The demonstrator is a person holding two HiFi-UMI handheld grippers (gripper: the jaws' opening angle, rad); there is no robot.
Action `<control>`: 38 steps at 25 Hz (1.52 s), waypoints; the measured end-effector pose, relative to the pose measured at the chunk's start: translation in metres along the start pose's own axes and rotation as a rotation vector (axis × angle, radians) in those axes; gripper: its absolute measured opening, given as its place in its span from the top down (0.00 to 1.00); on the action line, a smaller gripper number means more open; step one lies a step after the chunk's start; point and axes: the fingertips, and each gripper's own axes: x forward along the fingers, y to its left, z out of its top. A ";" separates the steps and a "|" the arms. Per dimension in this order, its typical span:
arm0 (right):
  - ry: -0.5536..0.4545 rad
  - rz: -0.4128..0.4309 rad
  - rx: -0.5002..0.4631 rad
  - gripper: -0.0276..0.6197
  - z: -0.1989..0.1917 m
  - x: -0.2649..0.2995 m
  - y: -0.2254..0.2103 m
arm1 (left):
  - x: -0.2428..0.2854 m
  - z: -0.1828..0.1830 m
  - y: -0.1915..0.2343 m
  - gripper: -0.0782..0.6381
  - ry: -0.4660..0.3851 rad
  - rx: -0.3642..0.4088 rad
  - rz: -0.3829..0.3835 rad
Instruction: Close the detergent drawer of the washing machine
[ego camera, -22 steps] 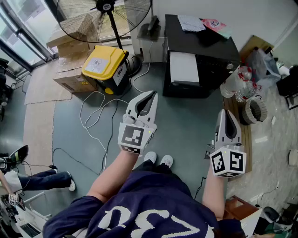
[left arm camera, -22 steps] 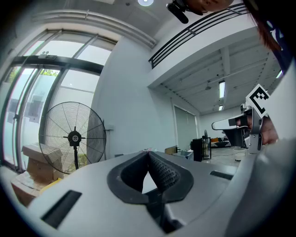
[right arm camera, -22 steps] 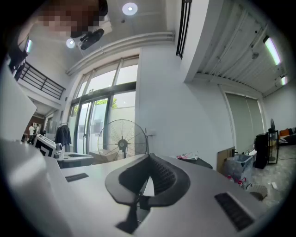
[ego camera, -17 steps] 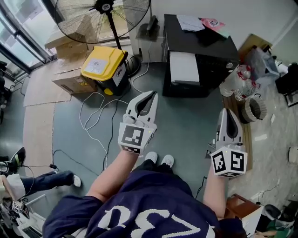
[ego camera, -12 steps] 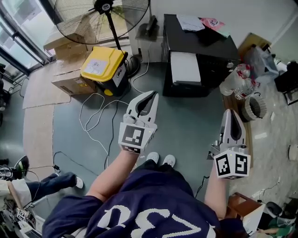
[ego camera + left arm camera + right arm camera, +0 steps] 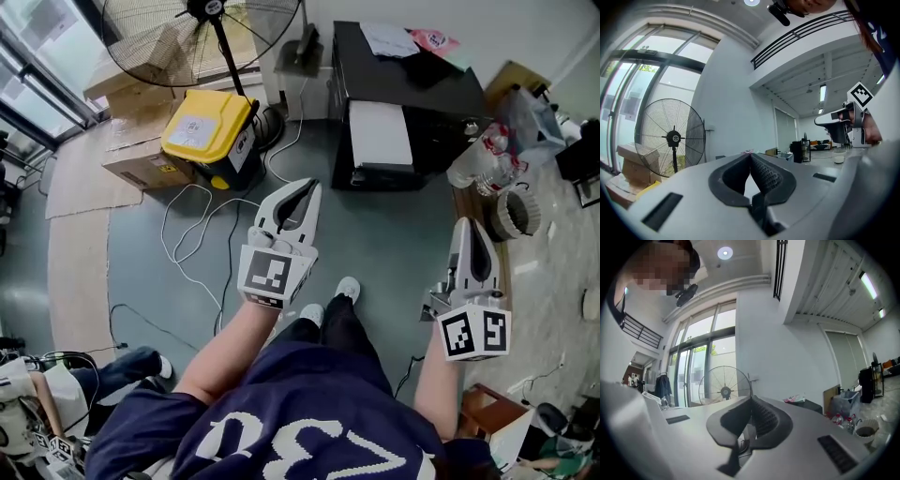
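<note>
Hovering level above smooth grey floor (image 6: 384, 253) – left gripper (image 6: 306, 190), right gripper (image 6: 467, 228): white moulded plastic, ribbed dark pads (image 6: 766, 175) pinched together, empty. Far off, round wire fan (image 6: 202, 37), boxy black cabinet (image 6: 422, 103).

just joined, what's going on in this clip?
A person stands holding a tool in each hand. The left tool and the right tool are both shut, empty and held level over the floor, touching nothing. A black unit with a white front part sits ahead by the wall, clear of both tools. No drawer work is under way yet.
</note>
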 end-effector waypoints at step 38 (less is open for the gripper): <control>-0.011 0.125 0.050 0.93 -0.004 0.275 -0.144 | 0.273 -0.020 0.069 0.86 0.016 0.049 0.087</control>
